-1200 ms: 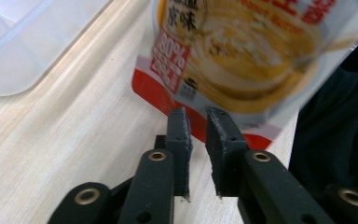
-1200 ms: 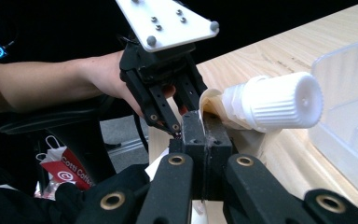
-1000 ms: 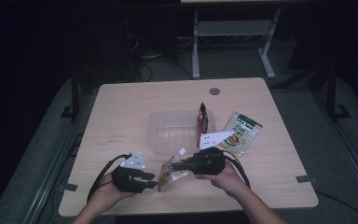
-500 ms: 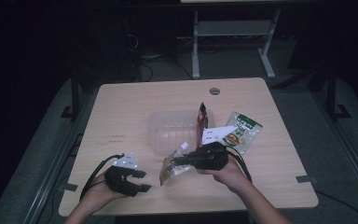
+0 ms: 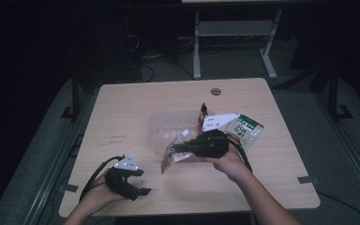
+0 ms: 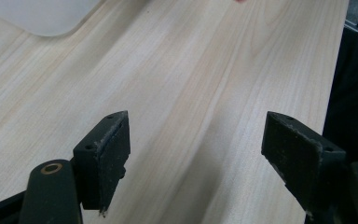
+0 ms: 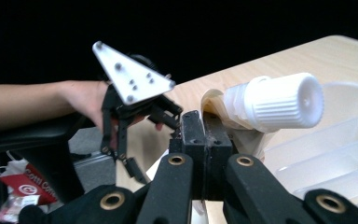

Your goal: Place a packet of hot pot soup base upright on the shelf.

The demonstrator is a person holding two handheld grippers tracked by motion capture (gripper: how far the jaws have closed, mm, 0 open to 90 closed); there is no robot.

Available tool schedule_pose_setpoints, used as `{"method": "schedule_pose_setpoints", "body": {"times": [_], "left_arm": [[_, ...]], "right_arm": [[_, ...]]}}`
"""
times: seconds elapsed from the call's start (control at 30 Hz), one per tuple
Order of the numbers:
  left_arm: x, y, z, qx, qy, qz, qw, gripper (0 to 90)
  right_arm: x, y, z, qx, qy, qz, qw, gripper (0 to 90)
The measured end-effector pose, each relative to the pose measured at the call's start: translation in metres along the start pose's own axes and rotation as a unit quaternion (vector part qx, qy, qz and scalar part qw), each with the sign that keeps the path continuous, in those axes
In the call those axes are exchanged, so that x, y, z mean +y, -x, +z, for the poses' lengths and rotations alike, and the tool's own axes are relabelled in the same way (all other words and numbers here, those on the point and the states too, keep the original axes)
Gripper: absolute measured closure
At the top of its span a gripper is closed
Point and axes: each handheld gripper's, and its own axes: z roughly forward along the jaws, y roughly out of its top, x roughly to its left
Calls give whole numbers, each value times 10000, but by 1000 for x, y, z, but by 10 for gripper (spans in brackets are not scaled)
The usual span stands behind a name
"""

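Note:
A beige spouted pouch (image 5: pixel 171 158) with a white screw cap (image 7: pixel 279 100) hangs tilted over the table, beside the near edge of a clear plastic container (image 5: pixel 168 123). My right gripper (image 5: pixel 183 146) is shut on the pouch's top edge next to the spout (image 7: pixel 203 126). My left gripper (image 5: pixel 140 182) is at the table's near left, apart from the pouch. Its jaws have just been opening and stand wide over bare wood (image 6: pixel 196 140), with nothing between them. The right gripper view also shows the left gripper (image 7: pixel 135 100) farther off in a hand.
A green packet (image 5: pixel 246 131) lies right of the container, and a dark red packet (image 5: pixel 204 112) stands at its right rim. The wooden table (image 5: pixel 122 117) has a round grommet (image 5: pixel 215 91) near its far edge. A desk frame stands on the floor behind.
The left gripper's jaws have opened wide and it has drawn back a little from the pouch. The right gripper has lifted the pouch slightly, toward the container.

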Motion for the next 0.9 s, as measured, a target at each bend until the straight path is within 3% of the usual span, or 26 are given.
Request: {"method": "schedule_pose_setpoints", "body": {"times": [0.03, 0.5, 0.9], "left_arm": [[0, -2, -1, 29, -82, 102, 9999, 228], [-1, 1, 2, 22, -14, 60, 10000, 203], [-2, -1, 2, -13, -57, 104, 9999, 203]], "right_arm": [[2, 1, 0, -14, 13, -4, 10000, 900], [37, 23, 6, -265, -7, -127, 9996, 900], [61, 44, 25, -433, -106, -118, 9989, 900]]}}
